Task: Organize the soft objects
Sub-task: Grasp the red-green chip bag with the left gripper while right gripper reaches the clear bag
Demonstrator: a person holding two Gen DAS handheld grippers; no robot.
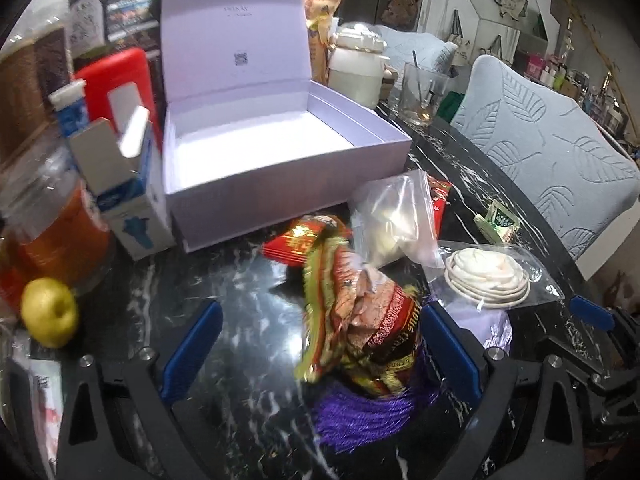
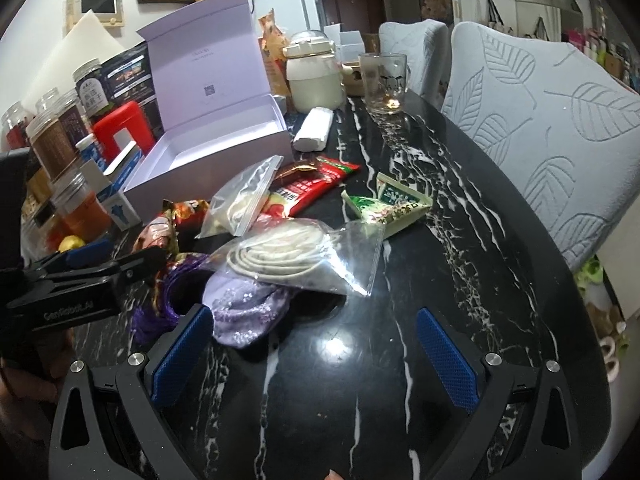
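Note:
An open white box (image 1: 280,148) stands at the back of the black marble table; it also shows in the right wrist view (image 2: 208,140). My left gripper (image 1: 320,344) is open, its jaws around a crumpled red and gold snack wrapper (image 1: 352,304) lying on purple mesh (image 1: 360,416). A clear bag with a white coiled cord (image 1: 486,274) and a clear bag of white pieces (image 1: 394,220) lie beside it. My right gripper (image 2: 316,356) is open and empty above bare table, next to a lilac cloth (image 2: 244,312) and the cord bag (image 2: 296,256).
Jars (image 2: 60,136), a red container (image 1: 120,84), a blue and white carton (image 1: 132,196) and a yellow apple (image 1: 50,312) crowd the left. A cream jug (image 2: 316,76), a glass mug (image 2: 384,80), a green packet (image 2: 388,204) and a red packet (image 2: 312,188) lie further back. Padded chairs (image 2: 540,128) line the right.

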